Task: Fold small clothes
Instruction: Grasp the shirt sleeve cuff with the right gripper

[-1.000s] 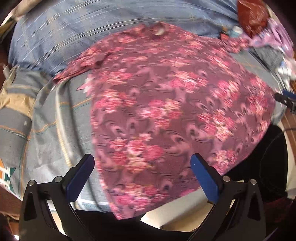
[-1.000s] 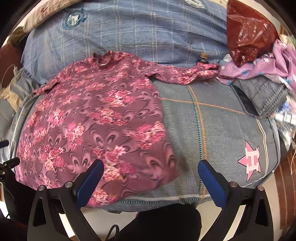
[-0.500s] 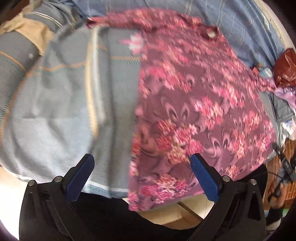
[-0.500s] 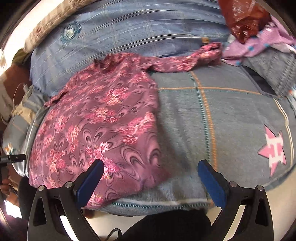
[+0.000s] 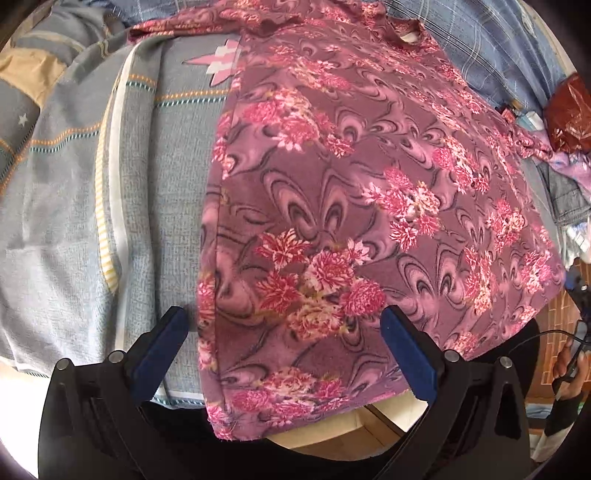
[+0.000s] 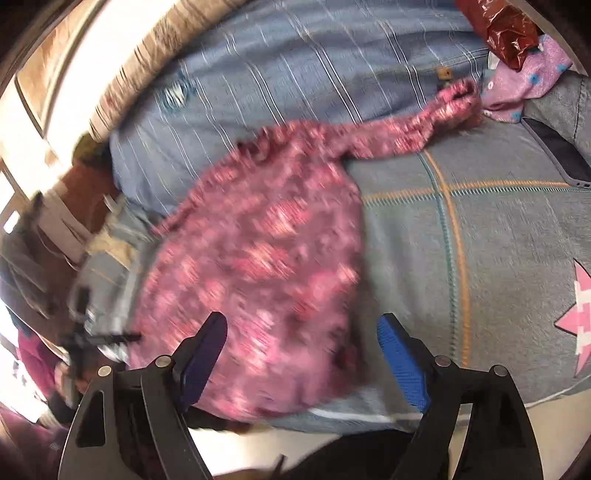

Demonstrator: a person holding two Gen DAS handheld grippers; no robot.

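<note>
A pink floral long-sleeved shirt (image 5: 369, 192) lies flat on the bed, hem toward me and hanging over the near edge. My left gripper (image 5: 284, 336) is open, hovering over the shirt's lower left hem corner, holding nothing. In the blurred right wrist view the shirt (image 6: 266, 266) lies left of centre, one sleeve (image 6: 417, 125) stretched to the far right. My right gripper (image 6: 303, 350) is open and empty above the shirt's lower right hem.
A grey quilt (image 5: 140, 206) with orange stitch lines and a pink star (image 6: 580, 325) covers the bed. A blue plaid cover (image 6: 295, 74) lies behind. A red bag (image 6: 506, 29), a purple garment (image 6: 524, 81) and jeans (image 5: 565, 195) sit at far right.
Both grippers moved closer to the shirt's hem. The left view swung back right onto the lower left corner. The right view swung left, now blurred. Both stayed open.
</note>
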